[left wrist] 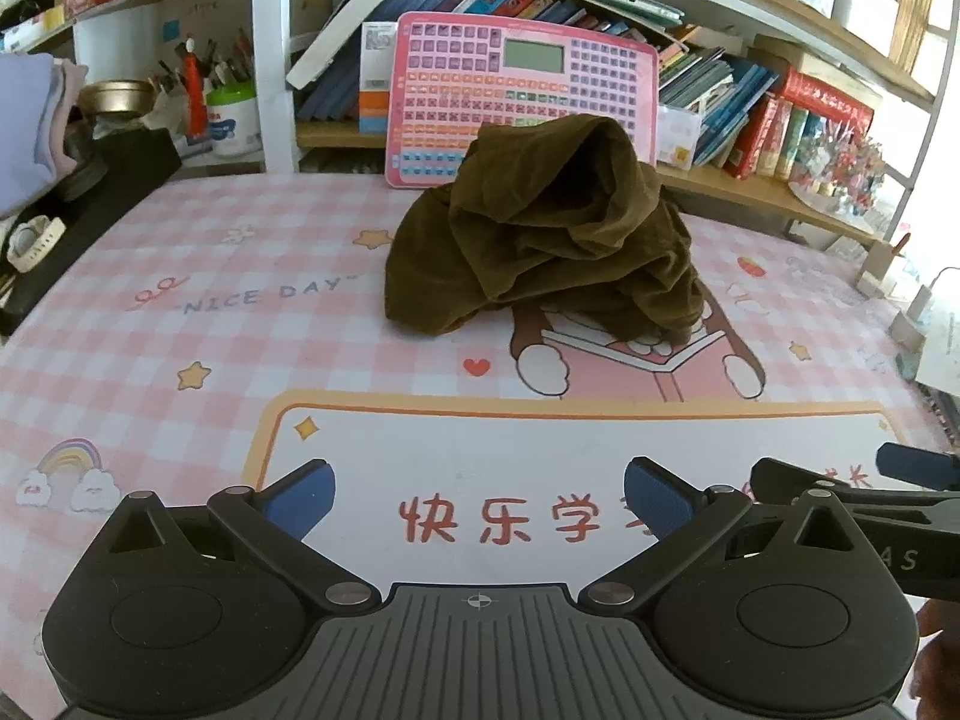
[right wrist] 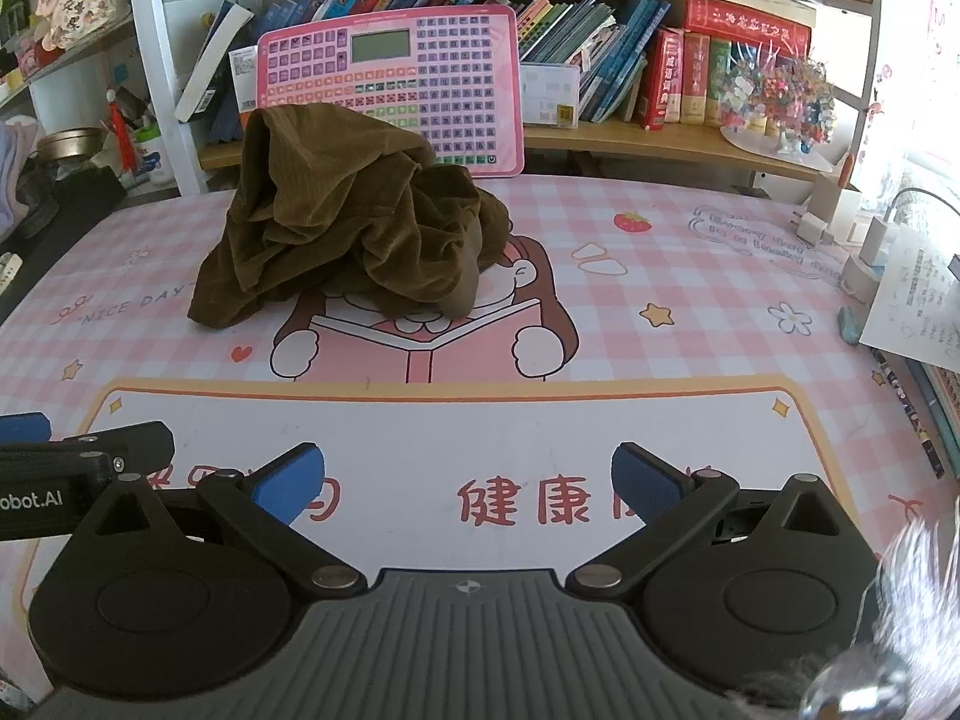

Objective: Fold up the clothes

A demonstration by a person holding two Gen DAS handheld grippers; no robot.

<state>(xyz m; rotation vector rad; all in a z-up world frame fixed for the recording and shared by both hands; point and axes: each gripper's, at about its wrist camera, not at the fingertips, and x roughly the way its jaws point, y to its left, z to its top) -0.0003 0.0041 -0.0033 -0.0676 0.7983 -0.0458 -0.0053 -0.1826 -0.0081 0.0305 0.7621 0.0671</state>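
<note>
A brown corduroy garment (left wrist: 543, 240) lies crumpled in a heap on the pink checked desk mat (left wrist: 210, 324), toward the back of the desk; the right wrist view has the same garment (right wrist: 348, 240) left of centre. My left gripper (left wrist: 479, 495) hovers open over the mat's near white panel, well short of the heap, with nothing between its blue pads (left wrist: 306, 495). My right gripper (right wrist: 468, 483) is open too, empty, at the same distance from the cloth. Each gripper shows at the edge of the other's view.
A pink toy keyboard tablet (left wrist: 516, 96) leans against the bookshelf right behind the heap. Books (right wrist: 678, 72) fill the shelf. Folded pale clothes (left wrist: 30, 132) and a black box sit at the left. Papers and chargers (right wrist: 870, 246) lie at the right edge.
</note>
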